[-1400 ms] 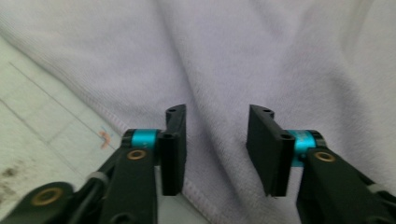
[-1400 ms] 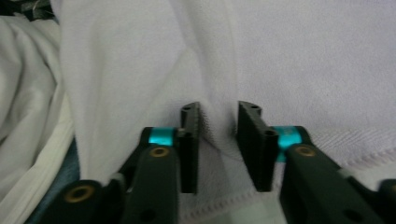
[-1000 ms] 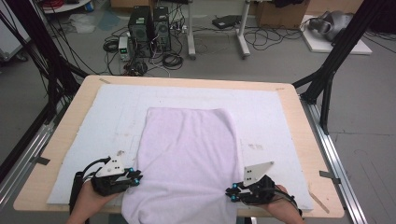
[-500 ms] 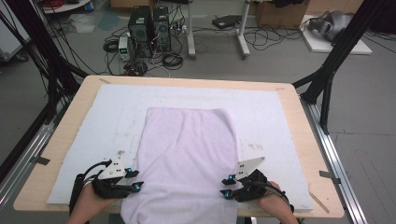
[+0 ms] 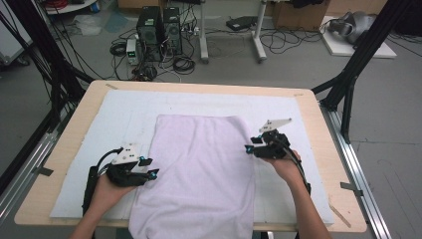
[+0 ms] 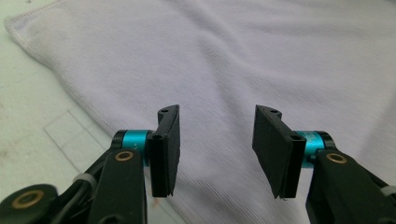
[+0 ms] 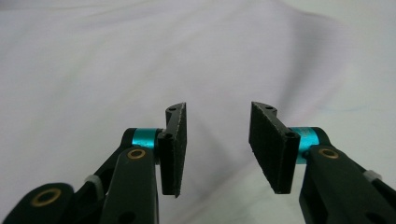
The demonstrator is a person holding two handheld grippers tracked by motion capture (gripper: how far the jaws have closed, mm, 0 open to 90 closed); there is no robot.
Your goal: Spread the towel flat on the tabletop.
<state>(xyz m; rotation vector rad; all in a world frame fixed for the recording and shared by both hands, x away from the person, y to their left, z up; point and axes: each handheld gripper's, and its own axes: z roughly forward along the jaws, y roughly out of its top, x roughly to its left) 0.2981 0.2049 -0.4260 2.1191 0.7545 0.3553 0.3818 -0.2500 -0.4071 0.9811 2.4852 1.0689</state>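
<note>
Nearest the person, the lilac towel (image 5: 199,174) hangs its near end over the table's (image 5: 318,149) front edge, which suggests it has been drawn flat towards the person for folding. The left gripper (image 5: 152,168) sits at the towel's left edge, tips just over the cloth; its jaws have just been opening and stand apart with nothing between them, only weave below in the left gripper view (image 6: 233,70). Farther up, the right gripper (image 5: 249,145) hovers at the towel's right edge, jaws likewise just opened and empty, probably let go so both can take a new hold. The towel lies spread on a white mat (image 5: 124,109) that covers the table. Beyond the far edge, computers (image 5: 159,30) and cables clutter the floor
</note>
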